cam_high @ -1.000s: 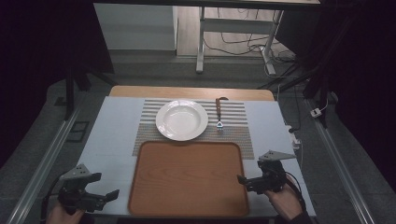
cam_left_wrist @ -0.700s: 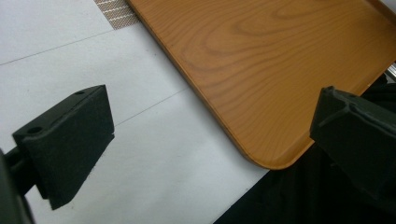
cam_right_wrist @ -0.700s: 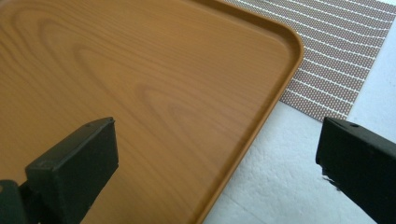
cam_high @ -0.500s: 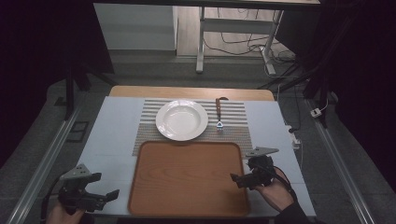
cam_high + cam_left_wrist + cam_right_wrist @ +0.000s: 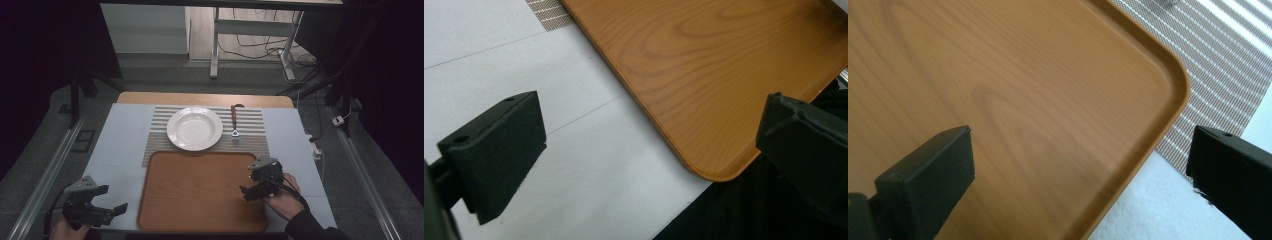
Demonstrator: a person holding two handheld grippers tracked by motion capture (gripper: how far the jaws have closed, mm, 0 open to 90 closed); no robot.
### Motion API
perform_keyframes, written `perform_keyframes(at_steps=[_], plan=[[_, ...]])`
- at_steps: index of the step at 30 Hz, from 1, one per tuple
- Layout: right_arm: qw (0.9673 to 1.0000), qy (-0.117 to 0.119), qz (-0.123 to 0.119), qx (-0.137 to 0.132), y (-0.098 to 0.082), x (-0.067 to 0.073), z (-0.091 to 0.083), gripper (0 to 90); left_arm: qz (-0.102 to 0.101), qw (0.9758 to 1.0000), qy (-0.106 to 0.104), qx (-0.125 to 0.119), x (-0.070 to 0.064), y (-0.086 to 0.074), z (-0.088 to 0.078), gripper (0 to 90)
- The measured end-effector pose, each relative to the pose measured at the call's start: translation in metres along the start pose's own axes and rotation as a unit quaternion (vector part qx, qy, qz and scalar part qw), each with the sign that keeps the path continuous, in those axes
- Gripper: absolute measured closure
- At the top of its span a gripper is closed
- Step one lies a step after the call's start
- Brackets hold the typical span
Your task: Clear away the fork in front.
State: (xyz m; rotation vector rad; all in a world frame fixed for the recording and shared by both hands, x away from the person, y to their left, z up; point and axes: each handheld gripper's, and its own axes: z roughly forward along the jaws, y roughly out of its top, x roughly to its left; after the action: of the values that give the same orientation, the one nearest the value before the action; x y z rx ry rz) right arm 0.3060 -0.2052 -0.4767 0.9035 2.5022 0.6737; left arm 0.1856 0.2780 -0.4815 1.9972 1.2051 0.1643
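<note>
Left gripper (image 5: 107, 210) sits low at the near left, held in the left hand (image 5: 65, 231), jaws spread wide and pointing to the right. Right gripper (image 5: 250, 190) is farther forward at the near right, gripped by the right hand (image 5: 282, 200), dark sleeve (image 5: 312, 229) behind it; jaws set wide apart, angled left and slightly down. Both hold nothing.

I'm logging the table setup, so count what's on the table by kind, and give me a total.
Round white ceramic plate: 1
Fork with dark brown handle: 1
Rectangular brown wooden tray: 1
Grey-and-white striped woven placemat: 1
Total: 4
</note>
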Motion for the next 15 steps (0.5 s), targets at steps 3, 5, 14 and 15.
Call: perform_keyframes(at_steps=[3, 5, 14, 15], plan=[[0.9992, -0.019, -0.036, 0.006, 0.005, 0.007, 0.005, 0.0, 0.0, 1.0, 0.0, 0.0, 0.0, 0.0, 0.0, 0.0], [0.9979, -0.03, -0.057, 0.009, 0.008, 0.01, 0.007, 0.0, 0.0, 1.0, 0.0, 0.0, 0.0, 0.0, 0.0, 0.0], [0.9863, -0.071, -0.147, 0.021, 0.023, 0.025, 0.016, 0.0, -0.001, 1.0, -0.001, 0.001, 0.0, 0.0, 0.0, 0.0], [0.985, -0.075, -0.154, 0.022, 0.025, 0.026, 0.018, 0.0, -0.001, 1.0, -0.001, 0.001, 0.0, 0.0, 0.0, 0.0]])
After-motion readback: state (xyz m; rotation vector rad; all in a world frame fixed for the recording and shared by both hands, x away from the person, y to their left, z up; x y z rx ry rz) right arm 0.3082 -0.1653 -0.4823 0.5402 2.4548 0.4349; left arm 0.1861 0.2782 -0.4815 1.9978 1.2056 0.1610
